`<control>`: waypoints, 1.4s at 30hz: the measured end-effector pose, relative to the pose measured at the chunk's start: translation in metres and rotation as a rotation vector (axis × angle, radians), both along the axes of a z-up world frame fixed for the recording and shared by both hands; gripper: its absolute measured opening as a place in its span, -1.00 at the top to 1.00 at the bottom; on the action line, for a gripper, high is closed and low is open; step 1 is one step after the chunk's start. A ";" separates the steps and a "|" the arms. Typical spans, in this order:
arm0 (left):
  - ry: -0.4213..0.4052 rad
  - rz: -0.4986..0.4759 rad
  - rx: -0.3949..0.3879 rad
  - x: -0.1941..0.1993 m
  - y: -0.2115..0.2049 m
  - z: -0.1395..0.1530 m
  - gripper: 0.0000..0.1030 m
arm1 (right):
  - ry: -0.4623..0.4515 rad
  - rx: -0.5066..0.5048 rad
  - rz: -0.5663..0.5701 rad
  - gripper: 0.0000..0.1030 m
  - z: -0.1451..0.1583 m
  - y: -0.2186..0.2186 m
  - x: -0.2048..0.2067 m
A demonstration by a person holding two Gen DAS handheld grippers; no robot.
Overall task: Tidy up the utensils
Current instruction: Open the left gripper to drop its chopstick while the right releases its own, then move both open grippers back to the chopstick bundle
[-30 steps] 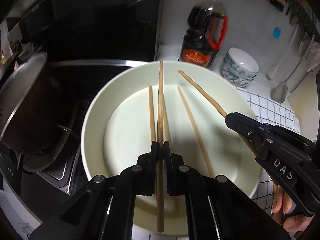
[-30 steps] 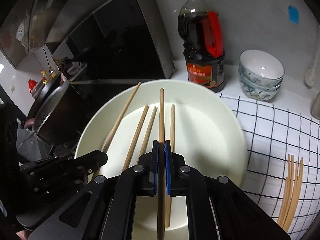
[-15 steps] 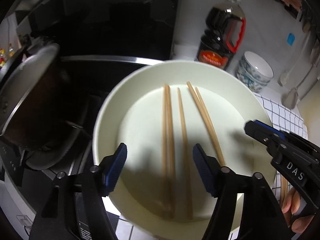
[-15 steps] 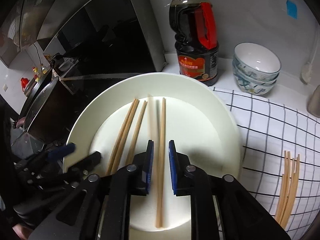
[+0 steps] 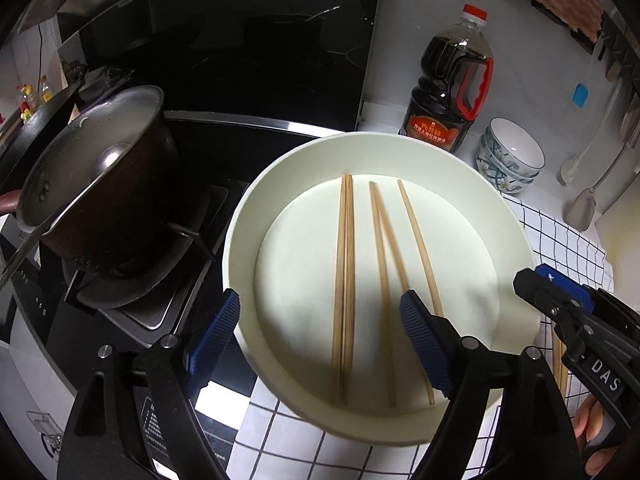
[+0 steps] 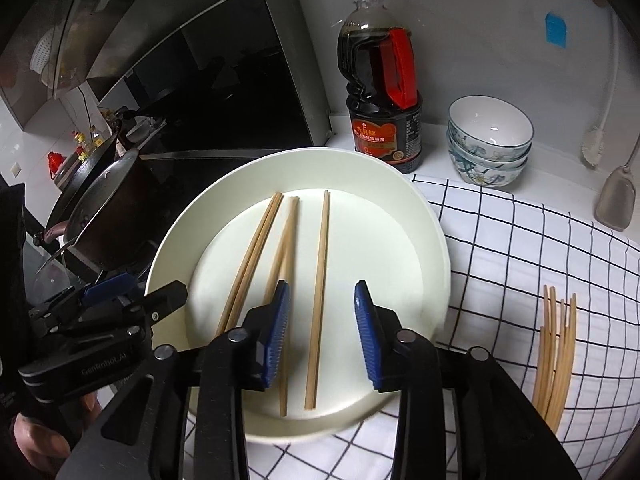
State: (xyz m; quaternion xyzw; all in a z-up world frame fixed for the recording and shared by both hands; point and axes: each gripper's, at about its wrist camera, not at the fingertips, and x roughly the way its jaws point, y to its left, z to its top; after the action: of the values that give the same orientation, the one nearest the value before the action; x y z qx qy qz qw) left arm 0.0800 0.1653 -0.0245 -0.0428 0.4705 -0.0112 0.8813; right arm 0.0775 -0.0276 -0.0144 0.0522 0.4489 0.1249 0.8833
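A cream plate (image 5: 516, 240) (image 6: 432, 240) sits at the counter's edge beside the stove. Several wooden chopsticks (image 5: 346, 272) (image 6: 320, 292) lie on it lengthwise. My left gripper (image 5: 324, 336) is open wide and empty, hovering over the plate's near edge. My right gripper (image 6: 322, 336) is open and empty above the plate's near right side, its fingers on either side of one chopstick without touching it. Each gripper shows in the other's view: the right one (image 5: 560, 300), the left one (image 6: 132, 300). A loose bundle of more chopsticks (image 6: 556, 352) lies on the checked cloth to the right.
A dark pot with a lid (image 5: 100, 196) stands on the stove left of the plate. A soy sauce bottle (image 6: 384, 88) and stacked bowls (image 6: 488, 144) stand behind the plate by the wall. A spatula (image 6: 616, 200) hangs at the right. A checked cloth (image 6: 520, 248) covers the counter.
Both grippers opened and let go of the chopsticks they held. Those chopsticks now lie on the plate. Both grippers have drawn back and up.
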 end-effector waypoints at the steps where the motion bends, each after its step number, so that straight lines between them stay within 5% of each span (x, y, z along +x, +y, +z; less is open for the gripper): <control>1: 0.000 0.003 -0.002 -0.003 -0.001 0.002 -0.60 | -0.002 0.000 0.001 0.30 0.002 -0.001 -0.003; 19: -0.022 -0.079 -0.028 -0.046 -0.052 0.020 -0.74 | -0.024 -0.012 -0.067 -0.04 0.016 -0.058 -0.072; 42: 0.000 -0.336 -0.027 -0.085 -0.178 0.012 -0.82 | 0.052 0.000 -0.367 -0.12 -0.015 -0.195 -0.151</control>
State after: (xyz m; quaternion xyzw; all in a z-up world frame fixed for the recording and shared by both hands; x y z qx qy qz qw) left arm -0.0048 -0.0128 -0.0125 0.0247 0.4710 -0.1645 0.8663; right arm -0.0736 -0.2230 -0.0294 0.1363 0.4545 -0.0397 0.8794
